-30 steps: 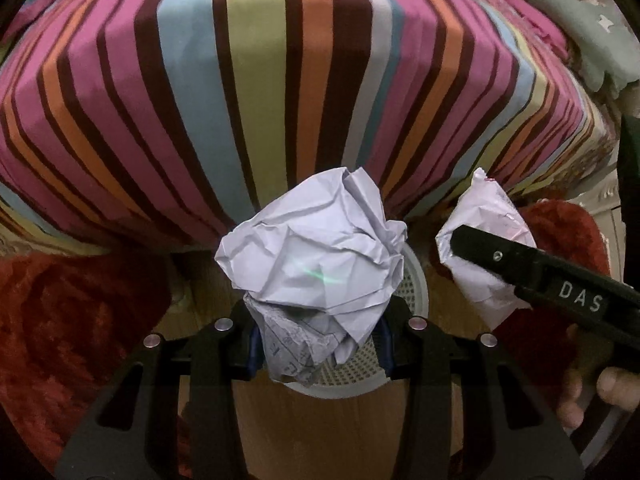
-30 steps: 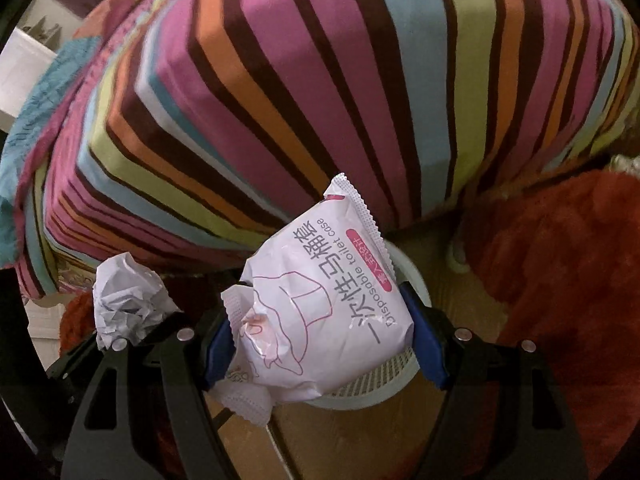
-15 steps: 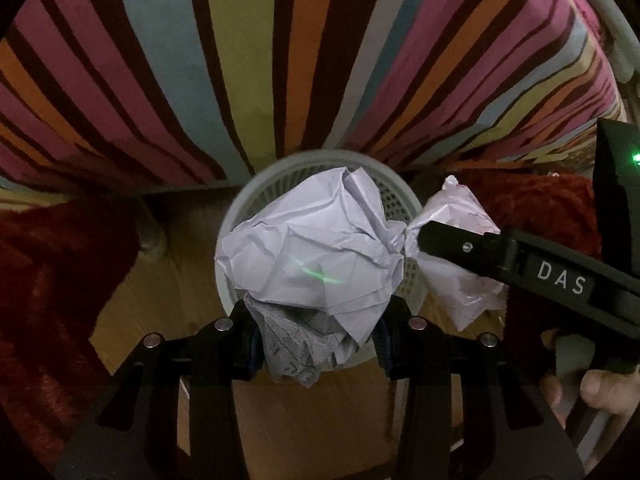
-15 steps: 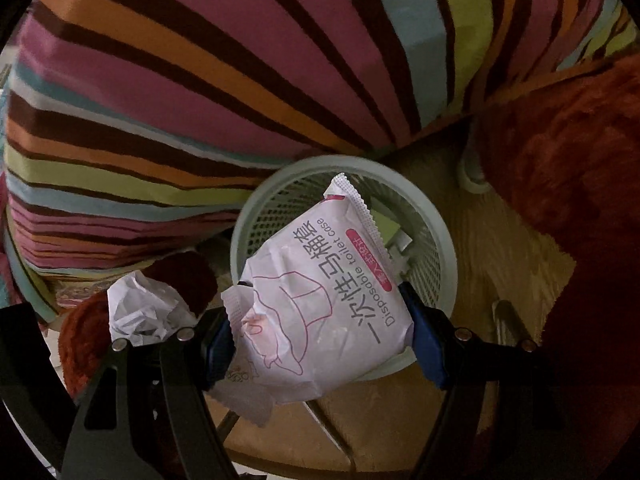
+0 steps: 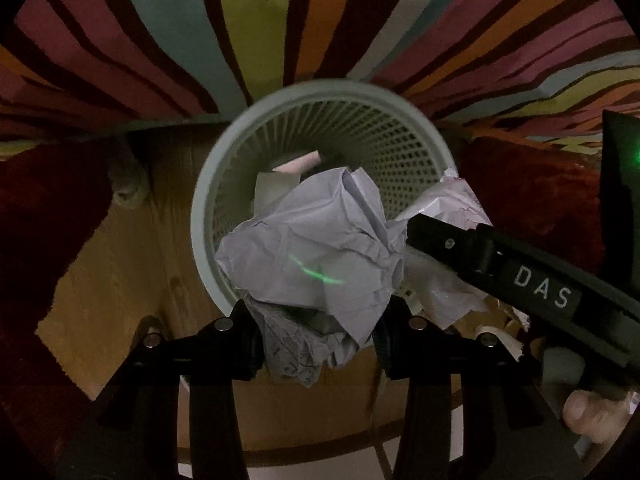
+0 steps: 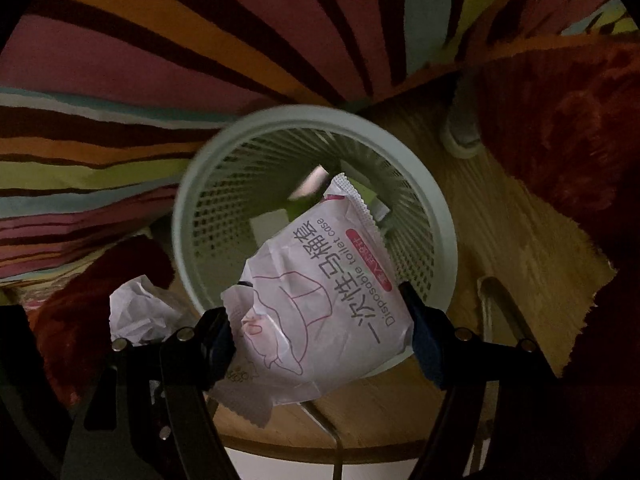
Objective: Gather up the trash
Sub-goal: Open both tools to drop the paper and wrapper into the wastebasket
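Note:
My left gripper (image 5: 318, 340) is shut on a crumpled white paper ball (image 5: 316, 256), held over the near rim of a pale green mesh waste basket (image 5: 224, 168). My right gripper (image 6: 322, 340) is shut on a white plastic packet printed "Disposable toilet case" (image 6: 332, 300), held above the same basket (image 6: 436, 204). The right gripper and its packet (image 5: 444, 292) show at the right of the left wrist view. The paper ball (image 6: 136, 316) shows at lower left of the right wrist view. Some scraps (image 5: 280, 184) lie inside the basket.
The basket stands on a wooden floor (image 5: 132, 264) against a bed with a striped cover (image 5: 280, 20). Dark red shaggy rugs (image 5: 44, 216) (image 6: 568, 128) lie on both sides. A pale slipper-like object (image 6: 460, 136) lies by the right rug.
Both grippers have tilted down and moved closer over the basket, keeping their loads. The basket opening now fills the middle of both views.

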### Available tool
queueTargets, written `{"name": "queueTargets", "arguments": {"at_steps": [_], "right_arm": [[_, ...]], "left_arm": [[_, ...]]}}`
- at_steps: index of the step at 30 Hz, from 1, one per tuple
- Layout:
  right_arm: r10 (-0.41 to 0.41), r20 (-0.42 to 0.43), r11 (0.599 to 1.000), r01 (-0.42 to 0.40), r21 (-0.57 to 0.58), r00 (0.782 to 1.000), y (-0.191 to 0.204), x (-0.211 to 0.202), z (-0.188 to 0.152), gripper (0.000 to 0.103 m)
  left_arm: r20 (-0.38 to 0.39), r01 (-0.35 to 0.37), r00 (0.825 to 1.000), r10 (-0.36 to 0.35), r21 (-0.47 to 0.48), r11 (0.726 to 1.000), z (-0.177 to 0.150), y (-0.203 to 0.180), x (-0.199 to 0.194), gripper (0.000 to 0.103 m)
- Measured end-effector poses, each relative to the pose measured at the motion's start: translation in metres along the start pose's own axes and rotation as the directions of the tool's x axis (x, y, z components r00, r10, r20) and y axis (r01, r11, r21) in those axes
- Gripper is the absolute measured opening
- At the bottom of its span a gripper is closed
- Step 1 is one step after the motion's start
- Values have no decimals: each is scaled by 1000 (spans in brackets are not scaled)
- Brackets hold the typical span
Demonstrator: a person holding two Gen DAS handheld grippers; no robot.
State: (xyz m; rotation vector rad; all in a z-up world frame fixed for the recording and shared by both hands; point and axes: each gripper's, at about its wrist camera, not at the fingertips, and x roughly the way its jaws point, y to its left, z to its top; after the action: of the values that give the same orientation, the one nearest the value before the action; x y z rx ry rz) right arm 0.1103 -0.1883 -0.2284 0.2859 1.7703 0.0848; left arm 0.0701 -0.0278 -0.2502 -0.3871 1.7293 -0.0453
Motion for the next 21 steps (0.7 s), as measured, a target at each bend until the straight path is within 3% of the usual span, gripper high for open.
{"name": "queueTargets", "arguments": {"at_steps": [9,14,16,17,19,21], "right_arm": [[-68,-69,998,68,5,995,1,28,4,74],[-68,-111,996,74,48,991,-7,41,6,79],[-69,-124,995,77,60,990,-10,45,7,83],[-72,-122,995,80,64,990,-11,45,7,96],[-80,-106,994,87,67,991,-9,49,11,95],[-84,-95,994,91,68,992,-9,48,10,95]], "left_arm": [[-100,-16,995,18,19,1000,2,-5,30,47],[-143,-34,989,32,-7,999,1,1,37,71],[-141,-40,989,37,-15,999,0,3,38,72],[-138,-40,990,37,-18,999,0,5,37,72],[-133,-42,990,38,-22,999,1,6,37,72],[-134,-32,991,29,-25,999,1,7,37,79]]}}
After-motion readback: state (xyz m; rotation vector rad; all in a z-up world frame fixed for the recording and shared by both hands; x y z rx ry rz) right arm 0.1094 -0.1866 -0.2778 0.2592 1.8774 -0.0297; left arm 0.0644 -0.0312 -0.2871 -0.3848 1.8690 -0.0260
